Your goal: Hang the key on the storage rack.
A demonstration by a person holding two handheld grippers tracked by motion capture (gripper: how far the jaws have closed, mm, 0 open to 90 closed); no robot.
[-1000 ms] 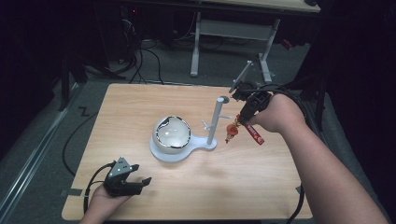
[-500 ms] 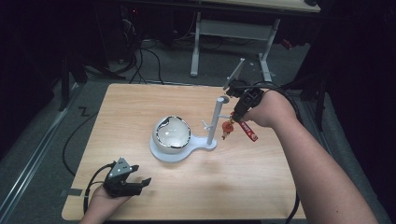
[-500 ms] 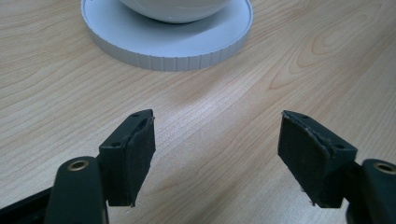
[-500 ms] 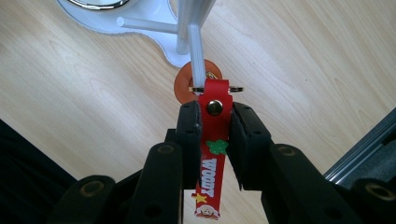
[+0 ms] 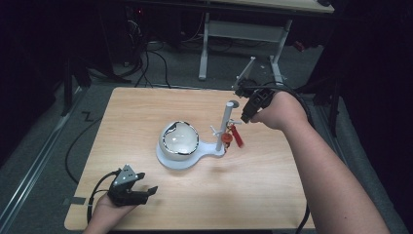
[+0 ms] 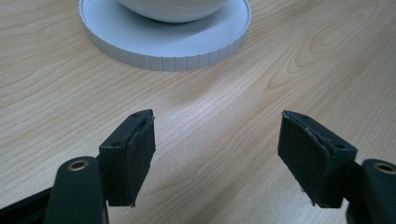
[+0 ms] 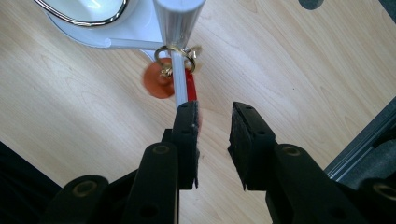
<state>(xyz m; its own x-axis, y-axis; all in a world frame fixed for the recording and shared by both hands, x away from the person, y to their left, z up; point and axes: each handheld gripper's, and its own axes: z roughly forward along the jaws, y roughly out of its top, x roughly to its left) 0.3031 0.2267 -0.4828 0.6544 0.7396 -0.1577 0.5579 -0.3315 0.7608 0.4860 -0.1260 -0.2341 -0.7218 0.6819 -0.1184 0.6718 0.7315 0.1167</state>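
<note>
A white stand [image 5: 187, 160] carries a silver-rimmed white bowl [image 5: 179, 138] on its round base, and an upright post [image 5: 226, 122] with side pegs rises beside it. A gold key ring [image 7: 175, 55] hangs on one peg [image 7: 180, 86], with a red disc [image 7: 158, 84] and a red strap [image 5: 237, 136] dangling below. My right gripper [image 7: 215, 112] hovers just off the peg's end, slightly open, nothing between its jaws; in the high view it [image 5: 245, 118] sits right of the post. My left gripper [image 5: 134, 189] rests wide open near the front left edge, facing the stand's base [image 6: 163, 46].
The wooden table [image 5: 272, 195] has bare room on the right and front. A black cable [image 5: 78, 146] trails off the left edge. A grey desk frame [image 5: 243, 29] stands on the floor beyond the far edge.
My right gripper carried the red key chain leftward to the post and has let go; the ring now hangs on the peg. The left gripper has not moved.
</note>
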